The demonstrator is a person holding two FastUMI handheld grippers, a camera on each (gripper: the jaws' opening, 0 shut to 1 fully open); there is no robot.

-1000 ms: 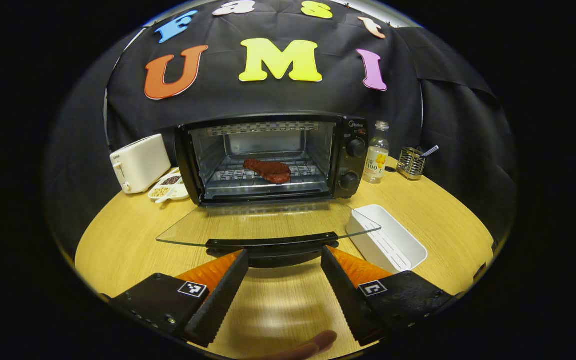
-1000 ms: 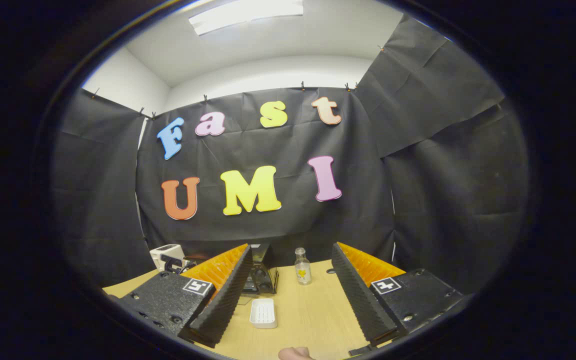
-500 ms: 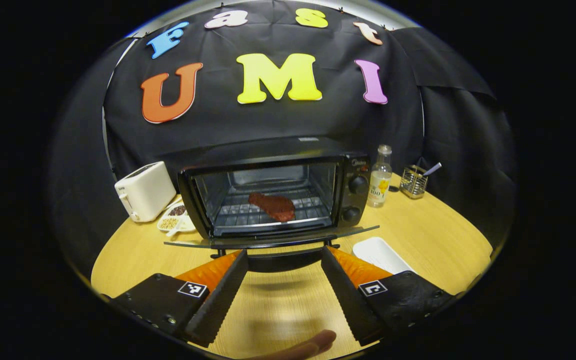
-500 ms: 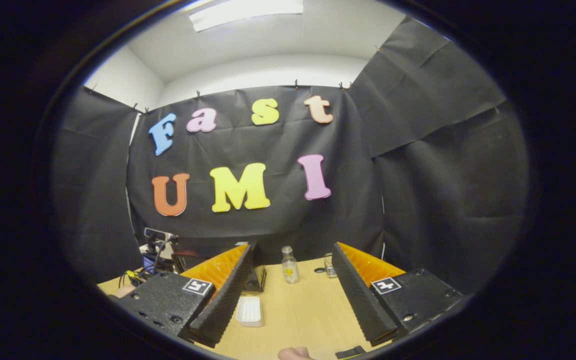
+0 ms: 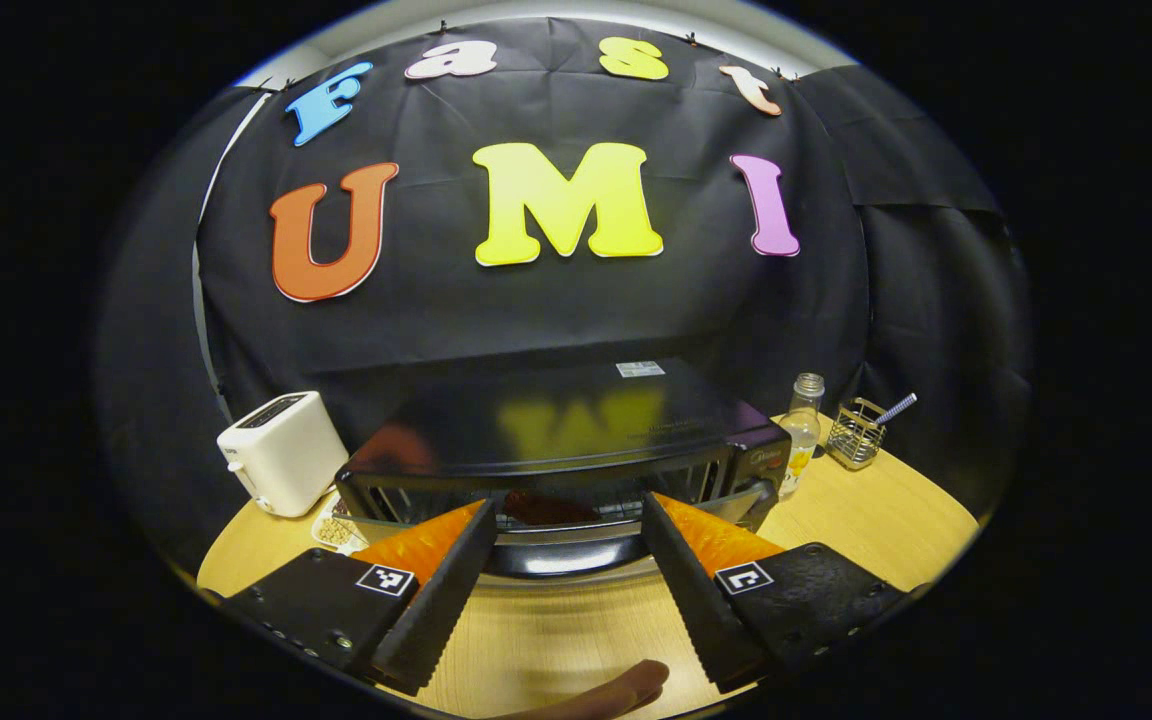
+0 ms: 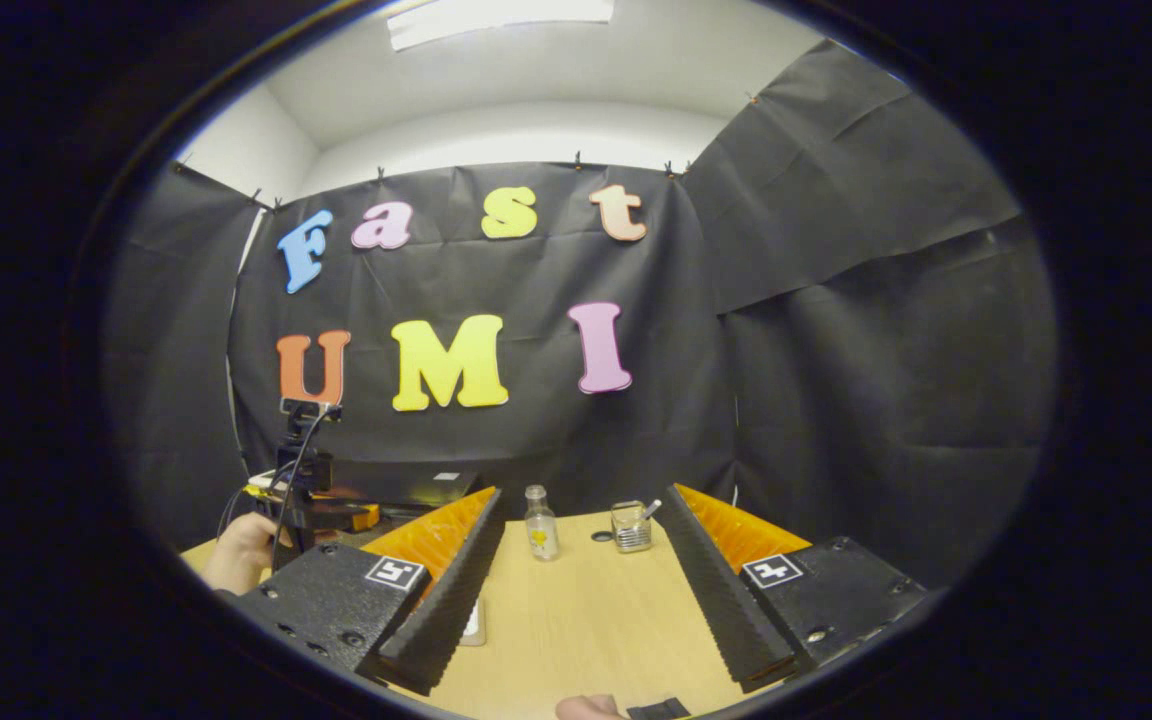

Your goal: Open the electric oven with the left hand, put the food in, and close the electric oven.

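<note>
The left hand-held gripper [image 5: 564, 555] is spread wide, its two fingers flanking the dark door handle [image 5: 561, 556] of the one electric oven [image 5: 556, 440] without pressing on it. The oven is black and glossy-topped; one reddish-brown piece of food [image 5: 546, 508] shows dimly behind its door. The oven stands mid-bench [image 5: 886, 505], with one white toaster [image 5: 271, 452] and a dish of beans [image 5: 334, 528] to one side, one small bottle [image 5: 802, 420] and one wire holder [image 5: 856, 432] to the other. The right hand-held gripper [image 6: 576, 585] hangs released above bare wood, grasping nothing.
</note>
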